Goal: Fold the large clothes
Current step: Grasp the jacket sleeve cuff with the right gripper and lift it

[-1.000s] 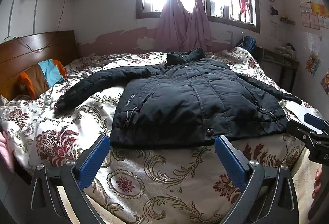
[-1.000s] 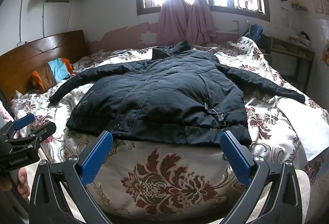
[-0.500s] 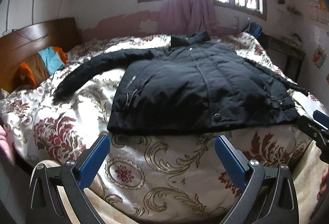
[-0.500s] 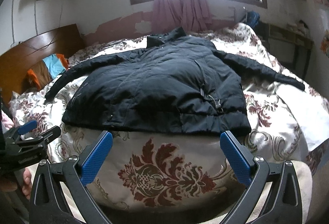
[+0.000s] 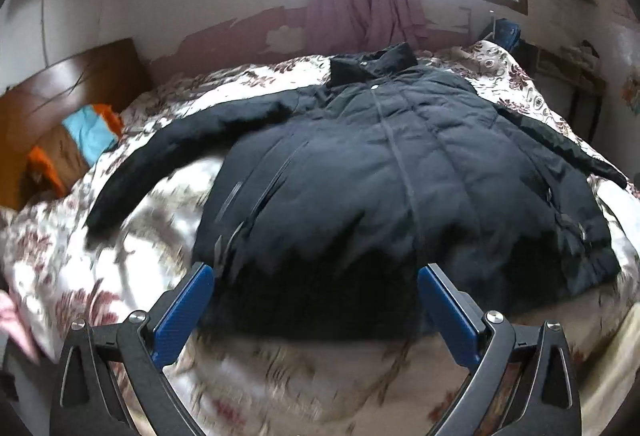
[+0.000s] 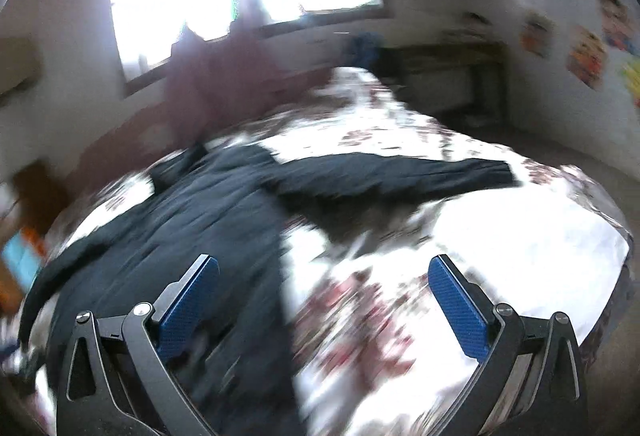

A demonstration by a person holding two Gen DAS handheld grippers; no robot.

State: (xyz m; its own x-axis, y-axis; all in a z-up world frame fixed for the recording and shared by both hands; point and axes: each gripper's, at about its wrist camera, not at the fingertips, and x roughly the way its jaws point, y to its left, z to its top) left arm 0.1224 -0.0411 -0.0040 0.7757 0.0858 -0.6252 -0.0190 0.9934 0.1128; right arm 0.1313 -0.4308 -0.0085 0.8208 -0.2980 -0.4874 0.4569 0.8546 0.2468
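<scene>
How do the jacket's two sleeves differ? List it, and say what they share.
The left sleeve angles down toward the headboard side, its cuff beside the orange and blue pillow. The right sleeve stretches straight out across the bedspread toward the white patch. The left sleeve looks slightly bent; the right looks flat and straighter. Both are black, padded and spread away from the jacket body.

Your left gripper point(image 5: 314, 310) shows two black, angular finger arms, each faced on the inside with a flat blue pad point(image 5: 182, 314) of fine woven texture. Round silver screws sit at the joints behind each pad, two per side, and triangular cutouts lighten the black frame below them. Your right gripper point(image 6: 324, 306) is built the same way: black linkage arms, blue textured pads point(image 6: 458, 306), silver screw heads and matching triangular openings in the outer frame.
</scene>
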